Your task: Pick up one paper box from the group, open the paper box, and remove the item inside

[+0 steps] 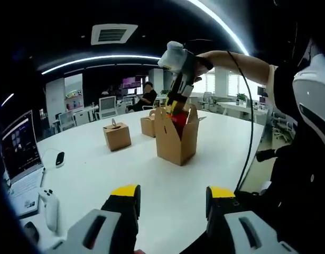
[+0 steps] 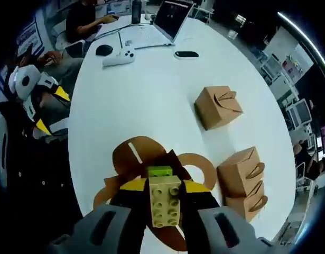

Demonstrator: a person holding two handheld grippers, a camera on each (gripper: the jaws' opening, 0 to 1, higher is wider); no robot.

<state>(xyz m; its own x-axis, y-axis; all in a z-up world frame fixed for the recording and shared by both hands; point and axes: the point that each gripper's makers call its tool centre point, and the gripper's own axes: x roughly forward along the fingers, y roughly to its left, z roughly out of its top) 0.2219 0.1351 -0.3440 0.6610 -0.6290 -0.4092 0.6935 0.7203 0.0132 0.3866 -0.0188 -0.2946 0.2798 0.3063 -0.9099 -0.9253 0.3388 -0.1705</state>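
An open brown paper box stands on the white table, its flaps raised and something red showing at its mouth. My right gripper reaches down into it from above, held by a gloved hand. In the right gripper view, the right gripper is shut on a tan toy brick with a green brick at its far end, above the box's spread flaps. My left gripper hovers open over the near table, away from the box; it also appears as the left gripper.
Closed paper boxes sit beyond the open one; the right gripper view shows closed boxes too. A laptop, white controller and mouse lie at the left. A phone lies nearby.
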